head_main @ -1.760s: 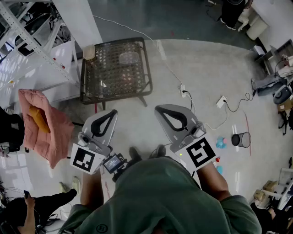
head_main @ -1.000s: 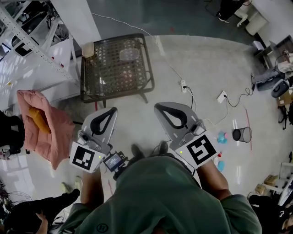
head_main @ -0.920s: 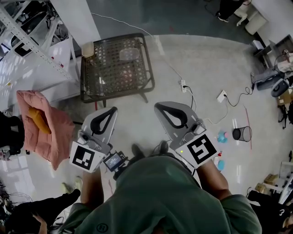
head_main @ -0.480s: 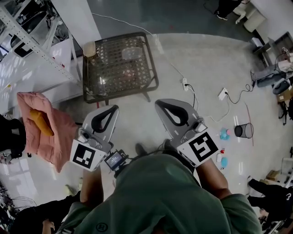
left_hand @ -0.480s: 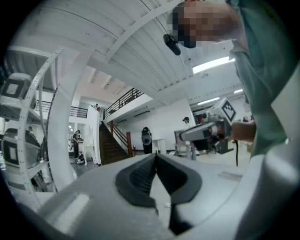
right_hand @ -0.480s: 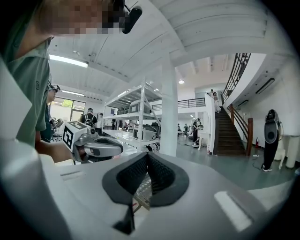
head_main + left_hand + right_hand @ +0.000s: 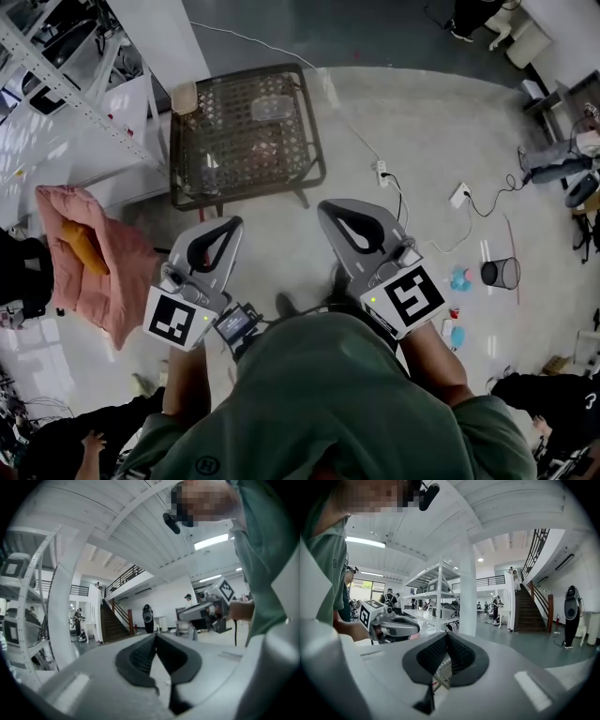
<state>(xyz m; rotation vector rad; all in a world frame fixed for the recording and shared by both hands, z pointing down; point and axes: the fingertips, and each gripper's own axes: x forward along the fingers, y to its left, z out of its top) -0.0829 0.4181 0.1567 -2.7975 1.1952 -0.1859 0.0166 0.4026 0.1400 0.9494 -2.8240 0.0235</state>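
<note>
I hold both grippers up in front of my green sweatshirt, above a pale concrete floor. My left gripper [image 7: 232, 223] is shut with nothing in it, its dark pads meeting at the tip [image 7: 156, 635]. My right gripper [image 7: 326, 206] is also shut and empty [image 7: 447, 634]. Each gripper view looks out across the hall and catches the other gripper: the right one [image 7: 206, 613] and the left one [image 7: 389, 624]. A low dark wicker table [image 7: 313, 141] stands nearest on the floor, just beyond both tips.
A clear dish [image 7: 268, 107] lies on the table and a beige object [image 7: 184, 96] sits by its far left corner. A pink cushion [image 7: 94, 272] with an orange item [image 7: 79, 242] lies at left. White shelving [image 7: 56, 70], power strips [image 7: 382, 173], cables and a black wire bin [image 7: 501, 273] surround the floor.
The view has crept forward toward the wicker table. Both grippers stay shut and keep their pose. Someone at the bottom left has shifted.
</note>
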